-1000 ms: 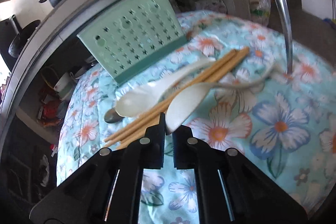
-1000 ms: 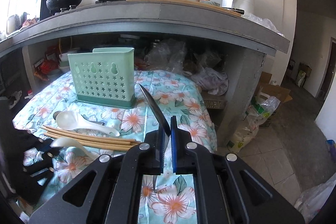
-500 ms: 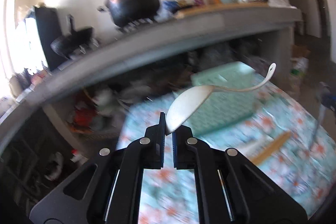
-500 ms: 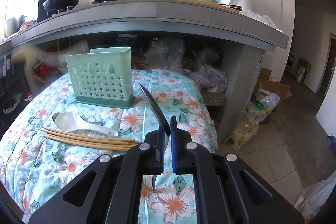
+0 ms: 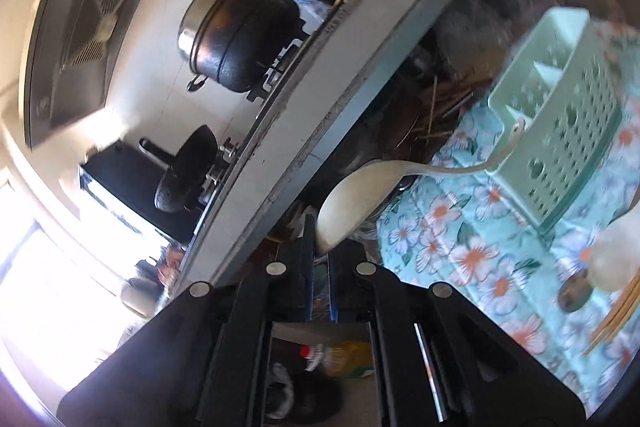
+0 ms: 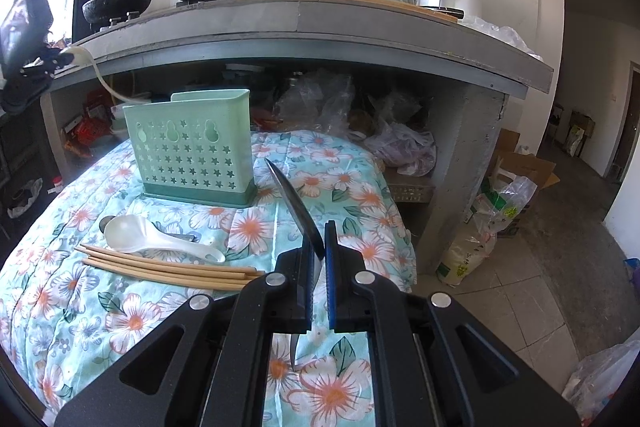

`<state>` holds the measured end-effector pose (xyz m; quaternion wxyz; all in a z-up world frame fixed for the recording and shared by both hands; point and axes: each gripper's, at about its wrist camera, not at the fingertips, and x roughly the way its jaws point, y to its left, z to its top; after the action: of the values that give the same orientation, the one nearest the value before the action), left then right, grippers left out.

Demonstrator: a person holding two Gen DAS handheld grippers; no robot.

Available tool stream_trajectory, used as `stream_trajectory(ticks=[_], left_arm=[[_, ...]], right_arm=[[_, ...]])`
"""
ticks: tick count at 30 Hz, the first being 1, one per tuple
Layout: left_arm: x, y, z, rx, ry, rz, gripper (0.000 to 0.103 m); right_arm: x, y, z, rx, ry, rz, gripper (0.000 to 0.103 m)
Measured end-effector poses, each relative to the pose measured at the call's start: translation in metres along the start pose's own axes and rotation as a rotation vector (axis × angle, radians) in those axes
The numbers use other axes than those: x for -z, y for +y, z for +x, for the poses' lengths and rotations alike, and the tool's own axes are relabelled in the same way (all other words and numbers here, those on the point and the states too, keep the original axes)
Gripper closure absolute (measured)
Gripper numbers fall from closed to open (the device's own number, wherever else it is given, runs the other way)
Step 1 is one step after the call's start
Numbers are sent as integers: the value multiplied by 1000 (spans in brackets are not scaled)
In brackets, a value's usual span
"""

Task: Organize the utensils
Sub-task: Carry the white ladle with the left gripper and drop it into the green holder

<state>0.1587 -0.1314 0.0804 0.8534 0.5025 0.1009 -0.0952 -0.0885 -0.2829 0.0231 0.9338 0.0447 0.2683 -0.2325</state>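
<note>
Left gripper [image 5: 320, 247] has its fingers pinched on the bowl rim of a white spoon [image 5: 360, 195]; the spoon is glossy plastic, with a deep oval bowl at the fingertips and a thin curved handle running ahead and to the right, its hooked end in front of the green holder [image 5: 560, 115]. The holder is pale green plastic, star-punched on the front, open top split by dividers. Right gripper [image 6: 319, 247] has its fingers clamped on a dark metal blade [image 6: 292, 203], likely a knife, angled up and left past the fingertips toward the holder. Left of those fingers on the floral cloth [image 6: 360, 195]: 1 more white spoon [image 6: 152, 237] and a bundle of wooden chopsticks [image 6: 168, 269], touching.
</note>
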Motion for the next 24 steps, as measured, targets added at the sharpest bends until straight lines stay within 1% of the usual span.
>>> stream_trajectory(ticks=[4,8,10,11,12,13,14,15,16,19,22,24], left_arm=[[-9,-8,9,-16,5,86,98],[-23,-15,22,3,21,160,98],[-30,-19,27,17,23,171,94],[-34,-21,28,20,14,168,94],[-36,-22,29,21,8,163,92],[-40,-23,28,22,2,152,85],[-42,-25,27,24,-9,140,81],[-43,-26,25,26,-20,131,72],[-45,-28,23,29,-35,117,66],[-48,-32,18,40,-56,93,57],[-45,-32,15,61,-59,57,56],[-40,-29,15,110,-44,7,55]], right_arm=[[0,1,1,-1,-4,-5,98],[1,1,1,0,-7,-7,98],[1,2,1,1,-8,-6,98],[1,2,1,1,-8,-5,98],[2,1,2,-1,-4,-3,98],[2,1,3,-8,4,3,98],[3,0,4,-13,10,8,98],[4,-1,5,-15,16,11,98],[5,-1,5,-15,18,12,98],[5,-2,5,-15,18,15,98],[3,-3,5,-22,13,21,98],[3,-2,6,-28,18,24,99]])
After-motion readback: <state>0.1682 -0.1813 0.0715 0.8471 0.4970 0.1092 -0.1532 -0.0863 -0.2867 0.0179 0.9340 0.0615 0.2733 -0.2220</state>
